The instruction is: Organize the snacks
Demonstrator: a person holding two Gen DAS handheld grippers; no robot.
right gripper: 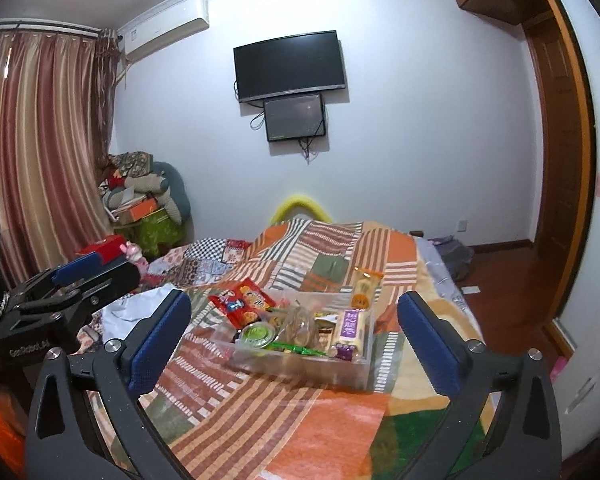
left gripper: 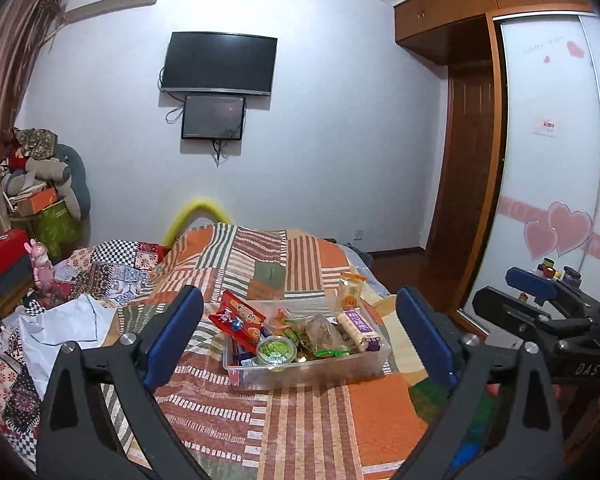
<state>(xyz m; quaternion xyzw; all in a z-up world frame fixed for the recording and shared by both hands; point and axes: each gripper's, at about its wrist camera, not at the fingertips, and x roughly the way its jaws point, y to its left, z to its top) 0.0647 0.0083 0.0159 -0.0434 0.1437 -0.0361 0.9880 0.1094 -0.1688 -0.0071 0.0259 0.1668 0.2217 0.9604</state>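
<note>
Two black claws, each with angular plastic arms ending in blue textured pads. Left claw point(left gripper: 300, 336): silver screws at the joints, triangular cut-outs in the arms. Right claw point(right gripper: 296, 344): same build, same blue pads, white "DAS" lettering on its body.

Both fisheye wrist cameras look forward along their own blue-padded fingers, over a patchwork orange striped bedspread point(left gripper: 300, 420) toward the far white wall. The left view sits left of the right one, at similar height and nearness. They share a clear plastic snack bin point(left gripper: 376, 354) point(right gripper: 356, 372) and a black wall-mounted television point(left gripper: 219, 63) point(right gripper: 290, 65).
</note>
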